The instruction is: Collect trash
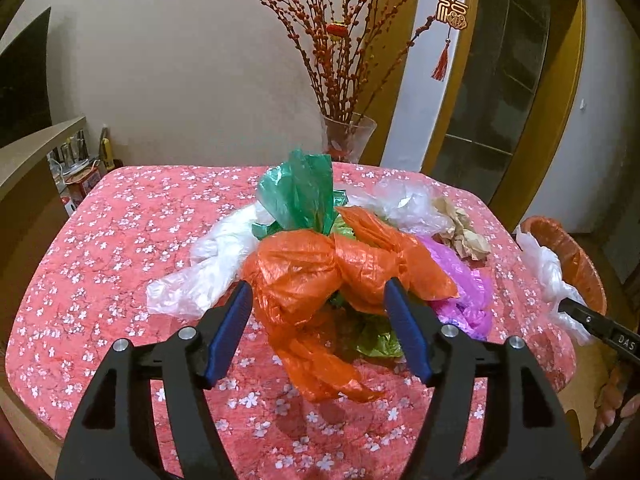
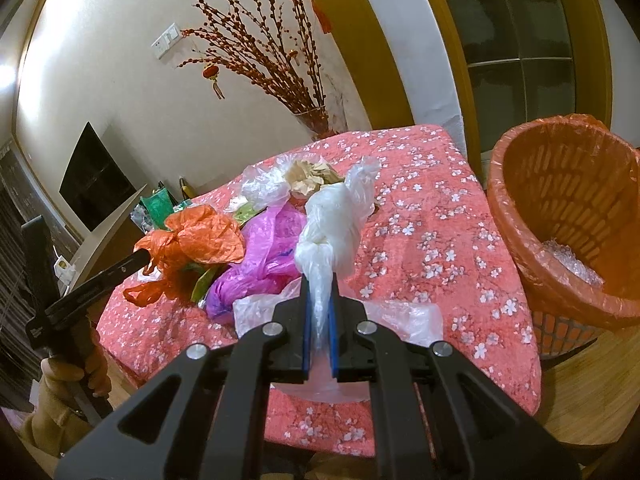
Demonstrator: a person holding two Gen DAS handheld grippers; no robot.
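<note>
Over the floral tablecloth [image 1: 120,240] our left gripper [image 1: 320,308] gapes around the orange bag [image 1: 304,264], pads not pressing; right gripper [image 2: 320,308] clamps the knotted white bag [image 2: 328,228] (basket [image 2: 560,200] just beside table). We'd advance, then pinch the knot.

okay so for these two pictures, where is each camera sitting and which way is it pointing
Left wrist: on the left gripper, looking down its open fingers at the orange bag on the table; the right gripper shows at the right edge.
Right wrist: on the right gripper, shut on a white bag, facing the table and bin; a hand shows at left.
Shared: the bag pile, the vase of red branches.
</note>
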